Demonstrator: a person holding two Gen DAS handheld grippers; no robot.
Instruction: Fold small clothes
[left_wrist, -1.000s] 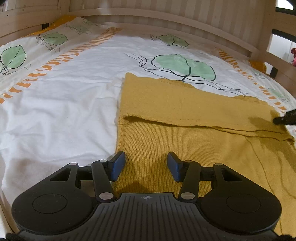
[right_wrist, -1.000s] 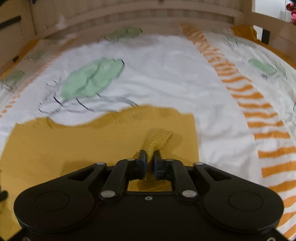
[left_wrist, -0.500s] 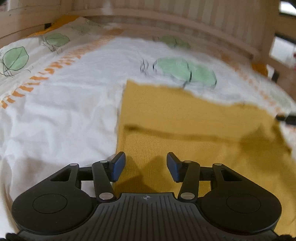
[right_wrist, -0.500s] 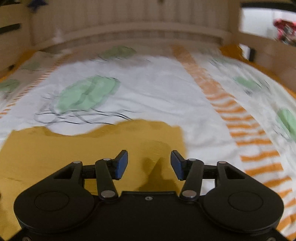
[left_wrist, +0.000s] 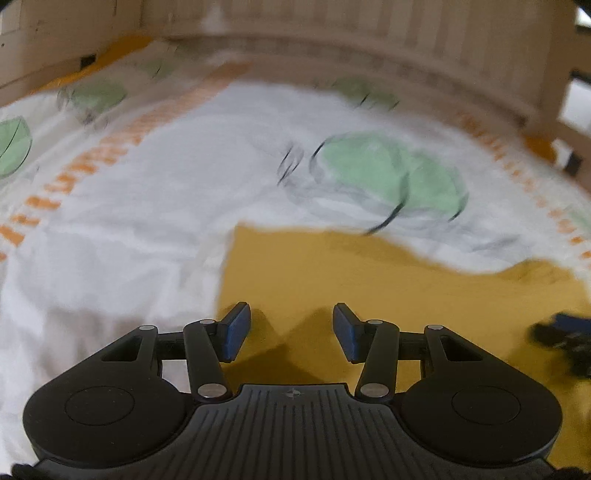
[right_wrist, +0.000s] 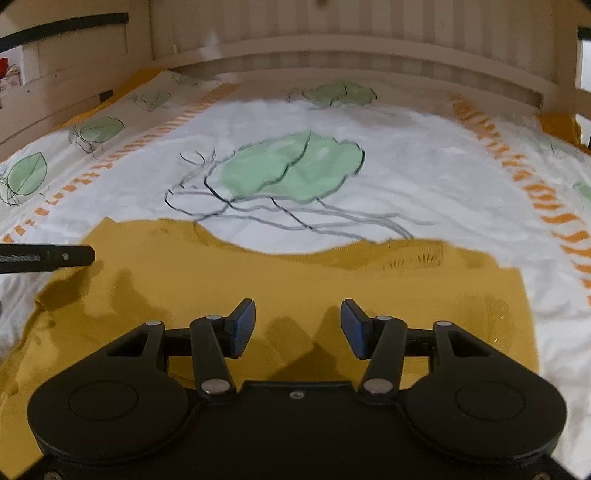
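Observation:
A mustard-yellow knitted garment (left_wrist: 369, 280) lies flat on the bed; it also shows in the right wrist view (right_wrist: 295, 284). My left gripper (left_wrist: 291, 328) is open and empty, low over the garment's left part near its left edge. My right gripper (right_wrist: 297, 326) is open and empty over the garment's right part. The left gripper's tip shows at the left of the right wrist view (right_wrist: 70, 255). The right gripper shows blurred at the right of the left wrist view (left_wrist: 565, 343).
The bed has a white sheet (right_wrist: 424, 177) printed with green leaves and orange stripes. A wooden slatted rail (right_wrist: 351, 48) runs around the far side and both sides. The left wrist view is motion-blurred.
My right gripper has opened and let go of the garment's fold, which now lies flat. Both grippers have moved; the left one has stayed open.

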